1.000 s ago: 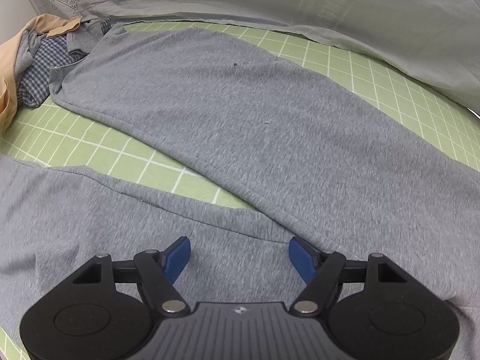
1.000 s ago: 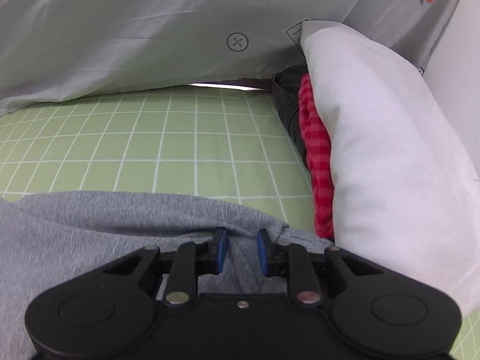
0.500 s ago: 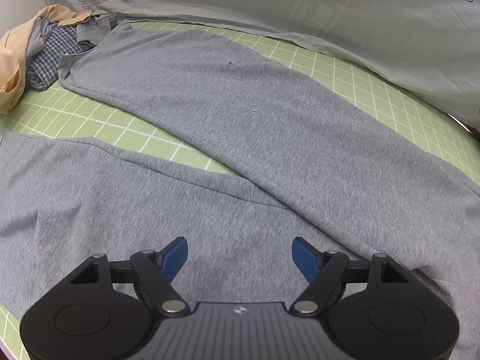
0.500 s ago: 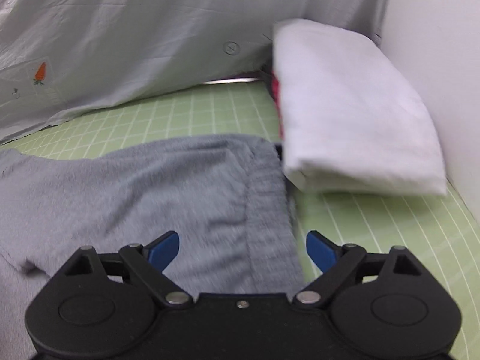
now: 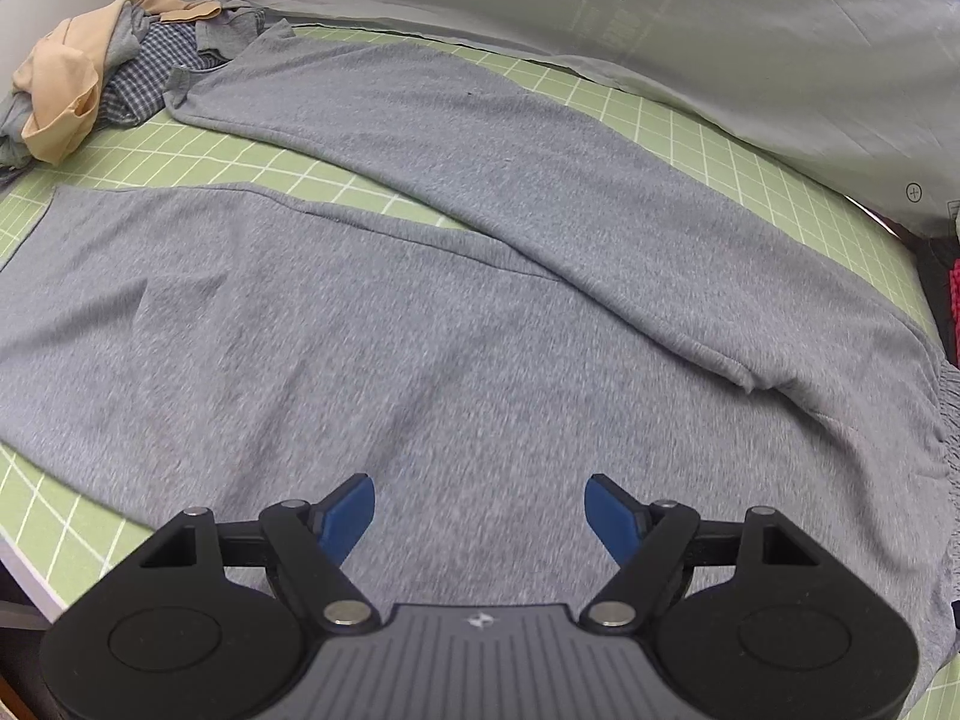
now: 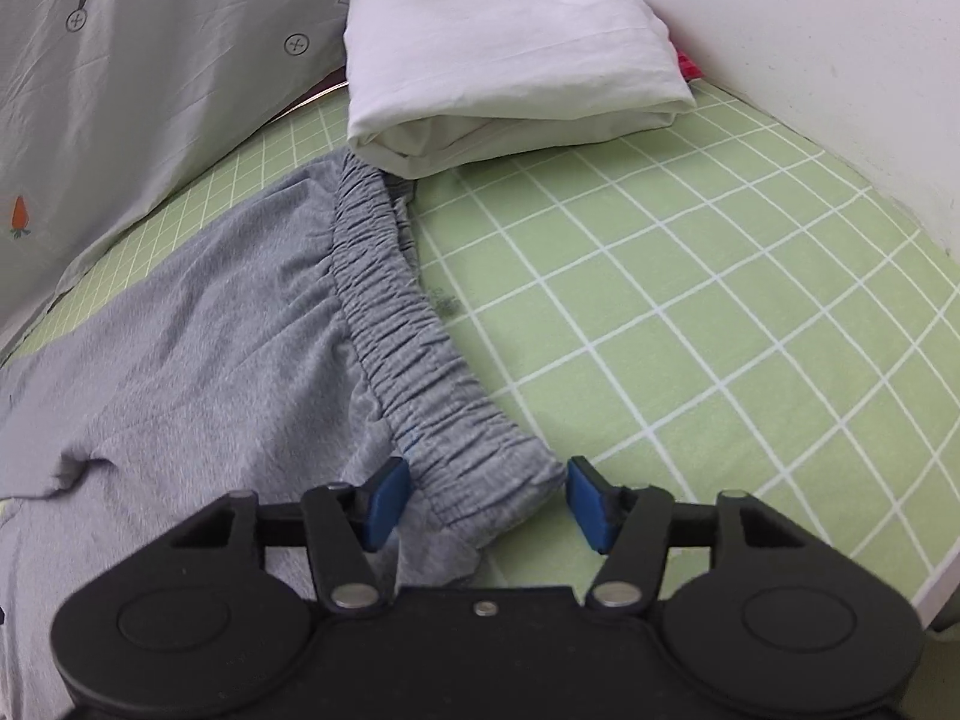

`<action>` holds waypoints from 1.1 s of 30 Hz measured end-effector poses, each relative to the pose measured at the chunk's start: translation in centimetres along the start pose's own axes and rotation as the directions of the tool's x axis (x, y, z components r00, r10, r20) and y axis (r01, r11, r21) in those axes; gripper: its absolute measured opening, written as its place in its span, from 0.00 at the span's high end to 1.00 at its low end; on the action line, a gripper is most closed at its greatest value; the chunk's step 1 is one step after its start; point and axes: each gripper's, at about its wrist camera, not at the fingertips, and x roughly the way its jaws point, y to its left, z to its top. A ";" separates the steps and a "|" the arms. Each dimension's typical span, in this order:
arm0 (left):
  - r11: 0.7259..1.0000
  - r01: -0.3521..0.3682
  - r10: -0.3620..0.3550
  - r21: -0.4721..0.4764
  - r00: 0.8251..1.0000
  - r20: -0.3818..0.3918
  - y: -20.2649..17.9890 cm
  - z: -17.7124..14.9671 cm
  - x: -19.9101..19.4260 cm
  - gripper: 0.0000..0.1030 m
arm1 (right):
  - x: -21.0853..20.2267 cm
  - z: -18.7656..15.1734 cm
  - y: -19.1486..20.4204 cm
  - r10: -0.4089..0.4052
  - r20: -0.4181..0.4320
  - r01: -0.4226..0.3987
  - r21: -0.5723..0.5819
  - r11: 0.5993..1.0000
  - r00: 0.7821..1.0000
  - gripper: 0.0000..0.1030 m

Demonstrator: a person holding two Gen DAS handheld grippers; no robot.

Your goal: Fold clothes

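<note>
Grey trousers (image 5: 456, 312) lie spread flat on the green checked mat (image 5: 198, 150), both legs reaching toward the far left. My left gripper (image 5: 480, 510) hovers open over the near leg's upper part, nothing between its blue pads (image 5: 351, 516). In the right wrist view the trousers' gathered elastic waistband (image 6: 396, 324) runs from the white bundle down to my right gripper (image 6: 486, 498). Its jaws are closing, with the waistband's near corner between the pads (image 6: 387, 495). The pads stand at the fabric's sides and do not visibly press it.
A heap of crumpled clothes (image 5: 90, 78), beige and blue check, sits at the far left. A grey sheet with carrot prints (image 5: 660, 30) hangs behind. A folded white bundle (image 6: 510, 42) lies beside the waistband, against a white wall (image 6: 840, 60). The mat's edge (image 5: 24, 570) is near left.
The right gripper let go of the bunched fabric, opened wide, rolled and swung over to the waistband's near corner, and has narrowed. The left gripper slid along the trousers, staying open.
</note>
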 end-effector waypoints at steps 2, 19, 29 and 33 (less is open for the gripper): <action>1.000 -0.015 0.015 -0.016 1.000 0.005 0.9 -0.4 -0.7 0.24 | -0.1 -0.1 0.6 -0.015 0.005 0.016 -0.059 0.998 1.000 0.79; 0.962 -0.143 0.145 -0.234 0.989 -0.008 17.3 1.4 -3.0 0.24 | -2.2 -0.7 3.2 -0.347 0.147 0.364 -0.119 0.924 0.926 0.21; 0.973 -0.085 0.094 -0.216 0.995 0.034 27.6 10.1 -0.2 0.24 | -2.3 -4.7 18.3 -0.244 0.195 0.257 -0.044 0.966 0.950 0.00; 0.988 -0.035 0.047 -0.151 0.996 0.079 29.3 15.8 2.2 0.24 | -1.6 -5.7 25.1 -0.194 0.207 0.208 -0.050 0.977 0.959 0.00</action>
